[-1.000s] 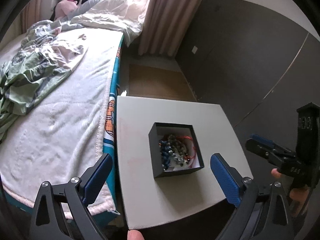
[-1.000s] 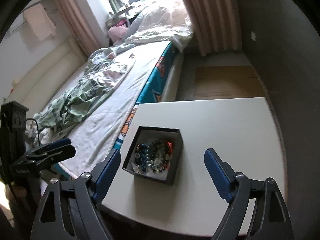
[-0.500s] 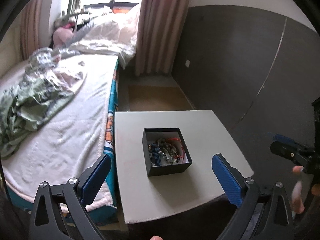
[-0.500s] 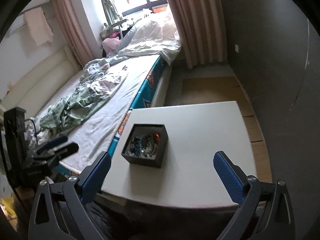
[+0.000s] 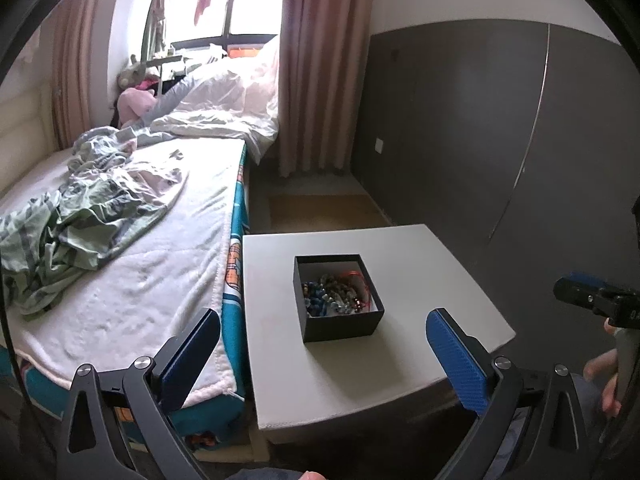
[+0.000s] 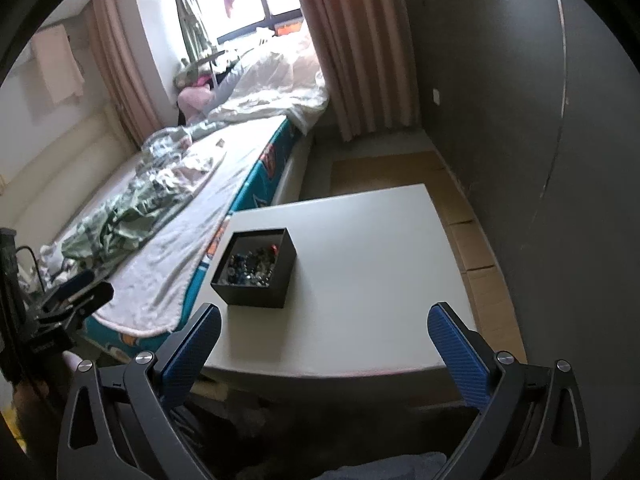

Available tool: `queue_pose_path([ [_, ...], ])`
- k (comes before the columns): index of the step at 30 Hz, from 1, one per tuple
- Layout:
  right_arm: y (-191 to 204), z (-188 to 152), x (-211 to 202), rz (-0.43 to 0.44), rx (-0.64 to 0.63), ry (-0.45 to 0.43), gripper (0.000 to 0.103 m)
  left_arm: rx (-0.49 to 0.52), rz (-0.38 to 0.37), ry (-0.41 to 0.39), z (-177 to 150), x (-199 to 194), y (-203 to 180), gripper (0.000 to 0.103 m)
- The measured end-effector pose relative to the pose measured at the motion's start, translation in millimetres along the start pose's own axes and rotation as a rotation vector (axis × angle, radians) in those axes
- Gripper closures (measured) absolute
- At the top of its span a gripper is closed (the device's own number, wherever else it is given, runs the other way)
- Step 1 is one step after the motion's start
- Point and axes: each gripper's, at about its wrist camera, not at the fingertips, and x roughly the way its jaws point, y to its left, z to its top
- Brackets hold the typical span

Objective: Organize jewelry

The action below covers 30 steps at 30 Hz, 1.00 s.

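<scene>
A low, square, pale grey table (image 5: 420, 264) stands just beside the bed, its flat top matte and plain. On it sits one open, square black box (image 5: 338, 298), placed toward the bed-side half of the top, well in from every edge. The box holds a tangled heap of beaded jewelry (image 5: 336, 290) in blue, grey and red strands.

A black box (image 5: 339, 322) of blue, red and silvery beads (image 5: 335, 293) sits on the white counter (image 5: 420, 276), beside blue-padded tongs (image 5: 322, 354) and pink curtains (image 5: 320, 80).
</scene>
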Motion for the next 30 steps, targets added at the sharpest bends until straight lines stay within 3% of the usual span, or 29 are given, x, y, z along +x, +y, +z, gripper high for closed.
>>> queue_pose_path([
  [8, 4.6, -14.3, 5.2, -0.026, -0.033, -0.024, 0.000, 0.039, 0.011, -0.024, -6.5, -0.6, -10.0, 0.000],
  [13, 2.6, -12.8, 10.7, 0.009, -0.018, -0.011, 0.000, 0.004, 0.041, -0.026, -7.6, 1.9, -7.7, 0.000],
  [22, 11.3, -13.2, 14.7, -0.030, -0.074, -0.029, 0.000, -0.020, 0.057, -0.014, -4.1, 12.0, -3.4, 0.000],
  [30, 1.6, -9.0, 13.9, -0.032, -0.043, -0.055, 0.000, -0.016, 0.062, -0.017, -0.7, 19.3, -2.8, 0.000],
])
